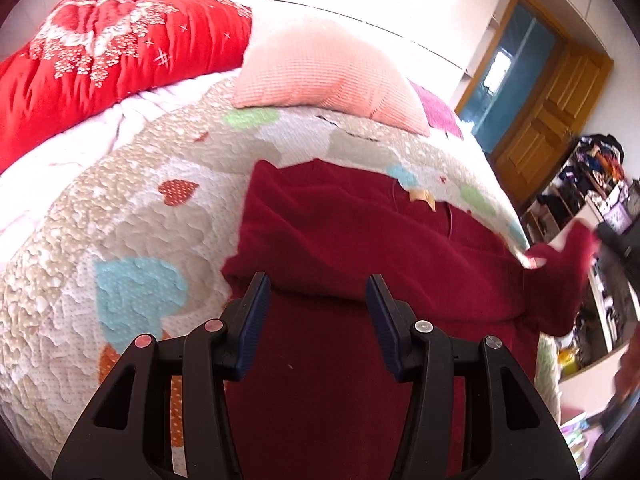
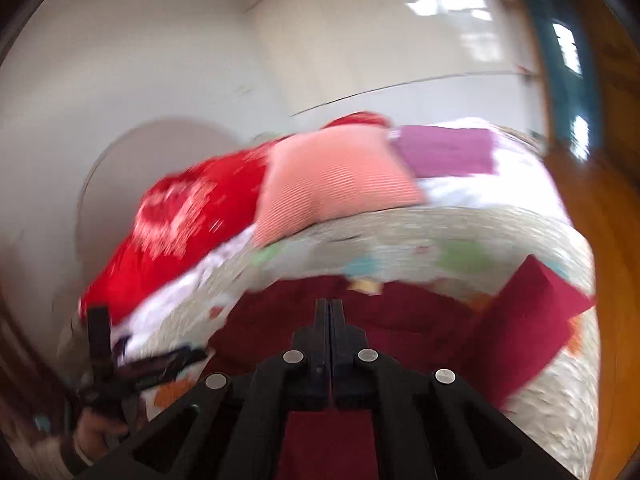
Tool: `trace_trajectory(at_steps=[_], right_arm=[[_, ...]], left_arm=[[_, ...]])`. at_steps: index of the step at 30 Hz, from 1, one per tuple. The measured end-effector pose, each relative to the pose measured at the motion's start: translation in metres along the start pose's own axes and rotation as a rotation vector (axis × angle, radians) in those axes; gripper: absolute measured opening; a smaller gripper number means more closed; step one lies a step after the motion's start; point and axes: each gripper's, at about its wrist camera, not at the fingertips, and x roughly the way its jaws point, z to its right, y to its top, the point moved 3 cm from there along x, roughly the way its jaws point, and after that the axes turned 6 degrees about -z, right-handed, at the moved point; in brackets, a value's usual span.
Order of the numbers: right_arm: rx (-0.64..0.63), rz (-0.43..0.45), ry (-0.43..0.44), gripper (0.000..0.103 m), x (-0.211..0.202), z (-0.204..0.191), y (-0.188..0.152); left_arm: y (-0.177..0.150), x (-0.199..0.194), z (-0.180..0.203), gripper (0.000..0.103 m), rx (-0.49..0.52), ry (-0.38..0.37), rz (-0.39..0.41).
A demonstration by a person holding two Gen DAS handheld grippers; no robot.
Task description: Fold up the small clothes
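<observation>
Right wrist blurred, right gripper pressed closed, nothing visibly held; left gripper wide over maroon garment, hem cut off

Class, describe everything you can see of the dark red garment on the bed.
The dark red garment looks like soft, fuzzy knit. It lies spread on the heart-patterned quilt, partly folded, one layer doubled over. A sleeve-like part sticks out sideways. The open left hand-held gripper hovers over it; whether it touches is unclear.
</observation>
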Motion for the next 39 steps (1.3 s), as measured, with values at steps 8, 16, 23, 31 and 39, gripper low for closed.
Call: trace_trajectory(at_steps=[8,16,23,31,39], right_arm=[[0.131,-0.102,-0.132,0.030,0.038,0.027,-0.057],[0.215,-0.032,-0.353,0.054,0.019,0.091,-0.009],[0.193,-0.246,-0.433,0.074,0.093,0.117,0.032],[0.268,-0.386,-0.505,0.009,0.140,0.165,0.012],[0.063,-0.132,0.098,0.008,0.069,0.035,0.056]], left_arm=[[-0.007,0.012,-0.003,0.049,0.046,0.012,-0.039],[-0.011,0.029,-0.002,0.049,0.028,-0.019,-0.068],[-0.011,0.035,-0.003,0.049,0.033,-0.011,-0.081],[-0.008,0.027,-0.017,0.049,0.022,-0.002,-0.063],[0.005,0.005,-0.033,0.049,-0.051,-0.018,0.014]])
